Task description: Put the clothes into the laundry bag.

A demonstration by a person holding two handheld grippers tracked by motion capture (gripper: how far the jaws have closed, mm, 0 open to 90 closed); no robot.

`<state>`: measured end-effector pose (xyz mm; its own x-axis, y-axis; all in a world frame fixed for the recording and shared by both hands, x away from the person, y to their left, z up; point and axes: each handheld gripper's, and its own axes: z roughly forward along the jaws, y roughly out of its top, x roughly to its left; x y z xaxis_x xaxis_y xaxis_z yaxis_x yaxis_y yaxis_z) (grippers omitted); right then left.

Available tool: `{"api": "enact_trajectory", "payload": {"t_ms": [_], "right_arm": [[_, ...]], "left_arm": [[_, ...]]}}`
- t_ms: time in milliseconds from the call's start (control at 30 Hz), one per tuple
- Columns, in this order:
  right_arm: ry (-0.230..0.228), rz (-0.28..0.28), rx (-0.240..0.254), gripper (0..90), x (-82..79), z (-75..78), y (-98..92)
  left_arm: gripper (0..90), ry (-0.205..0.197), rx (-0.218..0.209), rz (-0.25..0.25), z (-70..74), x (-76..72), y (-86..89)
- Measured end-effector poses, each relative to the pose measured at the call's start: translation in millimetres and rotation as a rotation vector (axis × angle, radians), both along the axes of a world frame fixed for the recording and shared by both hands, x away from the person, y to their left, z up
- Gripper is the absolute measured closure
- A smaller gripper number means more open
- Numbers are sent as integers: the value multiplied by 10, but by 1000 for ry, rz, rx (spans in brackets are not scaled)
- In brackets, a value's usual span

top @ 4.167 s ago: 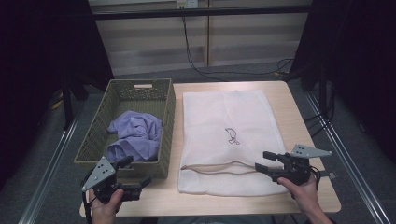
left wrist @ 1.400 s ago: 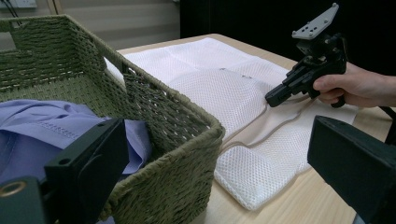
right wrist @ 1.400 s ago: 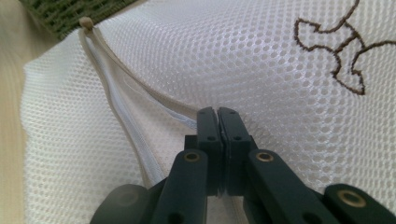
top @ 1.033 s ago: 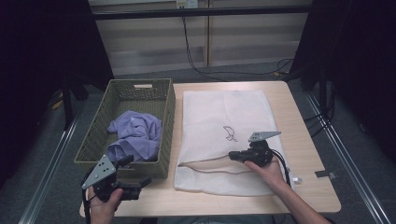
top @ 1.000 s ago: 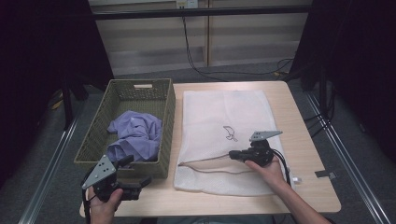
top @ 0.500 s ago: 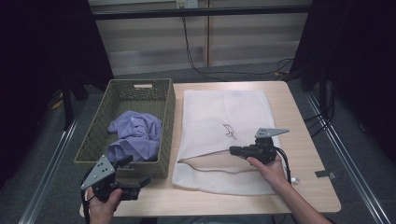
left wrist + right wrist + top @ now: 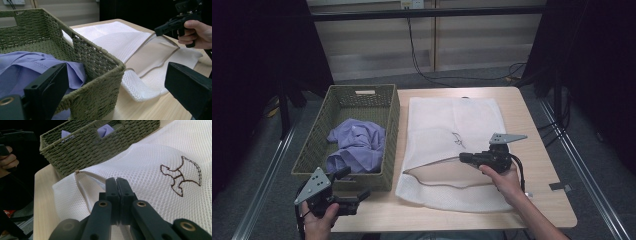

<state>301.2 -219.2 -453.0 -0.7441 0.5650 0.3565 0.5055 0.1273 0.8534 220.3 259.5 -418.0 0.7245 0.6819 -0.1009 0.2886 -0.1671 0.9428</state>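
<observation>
High view showed a white mesh laundry bag [image 7: 452,120] lying flat on a pale wooden surface [image 7: 542,165], to the right of a green woven basket [image 7: 389,140]. The bag's open mouth faced the person, and its upper layer was lifted off the lower one, leaving a dark gap between them. The right claw [image 7: 463,158] was pinched shut on the bag's upper edge near the middle of the opening; in the right gripper view its two black jaws met with no gap, mesh bunched against them. A brown embroidered mark [image 7: 181,176] sat on the bag's top face, and a pale drawstring [image 7: 82,187] ran along the rim of the opening.

Just left of the bag, touching or nearly touching its side, stood the basket with a crumpled lilac garment [image 7: 357,147] inside. The basket's near wall stood between the left claw [image 7: 357,185] and the garment. That claw hovered at the surface's near left corner, just in front of the basket, jaws spread wide and holding nothing. Behind the surface, black cables [image 7: 422,55] hung against a pale wall.
</observation>
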Motion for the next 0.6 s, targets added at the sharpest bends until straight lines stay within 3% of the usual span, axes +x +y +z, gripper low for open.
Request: {"api": "enact_trajectory", "payload": {"t_ms": [267, 600], "right_arm": [[-29, -14, 12, 887, 17, 116, -24], [-53, -19, 64, 887, 67, 236, -34]], "left_arm": [[51, 14, -14, 0, -3, 0, 8], [51, 13, -6, 19, -2, 12, 34]]}}
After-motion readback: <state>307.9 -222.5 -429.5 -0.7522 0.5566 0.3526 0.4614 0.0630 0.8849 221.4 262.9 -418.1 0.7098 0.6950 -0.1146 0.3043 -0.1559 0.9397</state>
